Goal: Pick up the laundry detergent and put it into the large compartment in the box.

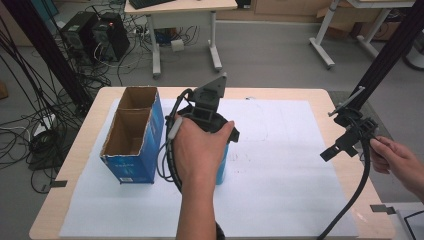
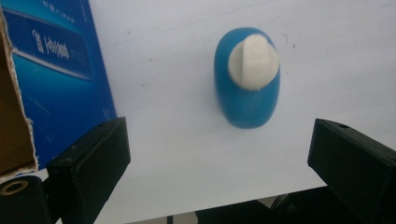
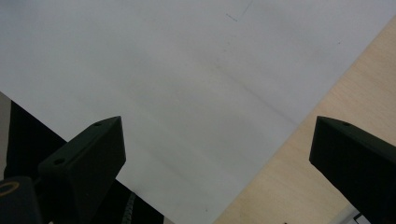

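Observation:
A blue bottle with a white cap stands upright on the white sheet, seen from above. My left gripper hangs over it, open, its jaws spread wide and nothing between them. In the high view a hand holds the left gripper at the table's middle, and the bottle peeks out at the right of that hand. My right gripper is held at the table's right edge. It is open over the sheet's edge and holds nothing.
An open-topped blue cardboard box stands just left of the bottle and close to the left jaw. The white sheet covers most of the wooden table. Desks, computers and cables are on the floor beyond.

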A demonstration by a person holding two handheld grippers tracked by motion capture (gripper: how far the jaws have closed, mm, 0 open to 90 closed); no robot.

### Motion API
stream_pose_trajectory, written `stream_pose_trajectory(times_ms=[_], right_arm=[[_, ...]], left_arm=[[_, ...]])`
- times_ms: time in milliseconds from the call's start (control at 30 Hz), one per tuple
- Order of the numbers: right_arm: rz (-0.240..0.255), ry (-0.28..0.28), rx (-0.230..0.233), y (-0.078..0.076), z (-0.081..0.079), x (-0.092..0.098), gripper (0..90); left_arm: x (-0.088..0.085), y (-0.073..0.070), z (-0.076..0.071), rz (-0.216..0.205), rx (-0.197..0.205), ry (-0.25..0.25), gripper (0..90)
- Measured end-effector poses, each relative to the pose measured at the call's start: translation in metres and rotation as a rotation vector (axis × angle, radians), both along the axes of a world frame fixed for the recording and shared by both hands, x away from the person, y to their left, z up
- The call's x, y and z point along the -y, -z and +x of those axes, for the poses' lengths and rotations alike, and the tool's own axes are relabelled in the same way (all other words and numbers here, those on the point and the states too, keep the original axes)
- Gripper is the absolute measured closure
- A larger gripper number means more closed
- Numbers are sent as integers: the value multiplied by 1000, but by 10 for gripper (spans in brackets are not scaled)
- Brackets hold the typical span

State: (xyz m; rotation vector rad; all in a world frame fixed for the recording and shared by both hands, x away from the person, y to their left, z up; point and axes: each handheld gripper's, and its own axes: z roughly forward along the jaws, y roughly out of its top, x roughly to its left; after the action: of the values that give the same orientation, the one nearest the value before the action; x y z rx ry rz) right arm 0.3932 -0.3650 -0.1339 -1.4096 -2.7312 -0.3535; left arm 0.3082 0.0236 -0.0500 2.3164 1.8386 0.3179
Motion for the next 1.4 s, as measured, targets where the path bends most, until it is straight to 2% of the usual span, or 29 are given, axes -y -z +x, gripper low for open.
stream_pose_trajectory(times_ms=[233,733,1133,1400], right_arm=[[6,0,3,-1,1,4,35],[14,-6,9,-3,0,7,35],[21,-1,10,-1,0,13,35],[16,-4,18,-2,-2,13,35]], left_arm=[[16,-2,14,11,-4,21,60],[30,3,35,8,-7,34,61],[35,16,48,6,-29,43,60],[35,34,58,1,-45,39,61]])
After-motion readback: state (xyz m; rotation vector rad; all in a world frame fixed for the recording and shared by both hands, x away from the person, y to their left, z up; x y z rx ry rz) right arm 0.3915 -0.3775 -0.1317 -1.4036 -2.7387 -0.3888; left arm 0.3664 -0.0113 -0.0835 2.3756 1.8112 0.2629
